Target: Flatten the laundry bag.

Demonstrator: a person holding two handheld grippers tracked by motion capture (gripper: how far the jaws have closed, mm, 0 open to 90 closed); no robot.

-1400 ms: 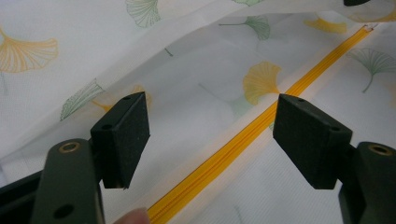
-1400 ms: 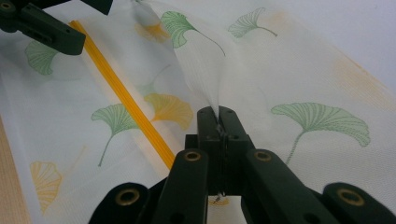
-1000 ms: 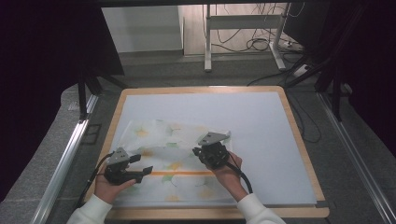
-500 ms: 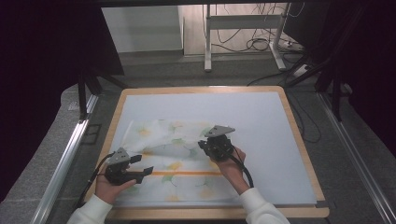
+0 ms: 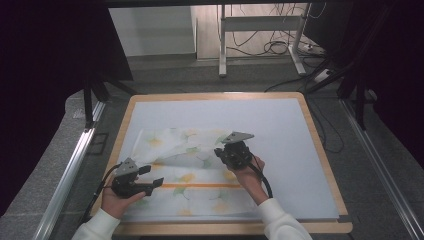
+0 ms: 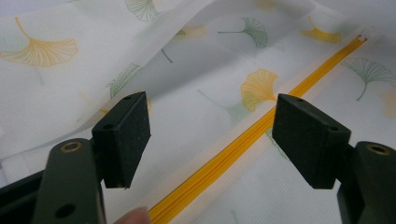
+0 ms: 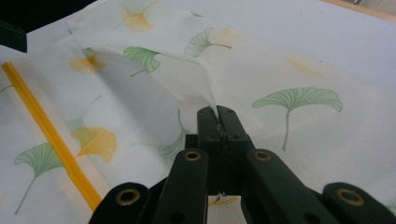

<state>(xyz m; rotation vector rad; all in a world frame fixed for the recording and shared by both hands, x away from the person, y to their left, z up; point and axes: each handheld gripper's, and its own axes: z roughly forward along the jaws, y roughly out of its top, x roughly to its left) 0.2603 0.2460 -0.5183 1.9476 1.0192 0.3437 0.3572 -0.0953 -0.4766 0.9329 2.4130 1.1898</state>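
Note:
A white mesh pouch (image 5: 185,165) printed with ginkgo leaves lies flat on the table's white mat, its yellow zipper (image 5: 200,185) running across near the front. My left gripper (image 5: 151,176) sits at the pouch's left end, open, its pads (image 6: 123,135) either side of the zipper (image 6: 261,126) and just above the fabric. My right gripper (image 5: 220,152) is over the pouch's middle, shut on a pinched fold of the top layer (image 7: 205,93), which rises in a ridge to the jaw tips (image 7: 218,114). The zipper (image 7: 46,130) shows at the left of that view.
The mat lies on a wooden-rimmed table (image 5: 215,95). Bare mat (image 5: 280,130) extends to the right and behind the pouch. Metal rails (image 5: 70,170) flank the table, and desk legs with cables (image 5: 270,45) stand on the floor beyond. A fingertip (image 6: 135,217) shows beneath my left gripper.
My right gripper has shifted a little to the right and away from the person, dragging the pinched fold of fabric with it. The left gripper has stayed put.

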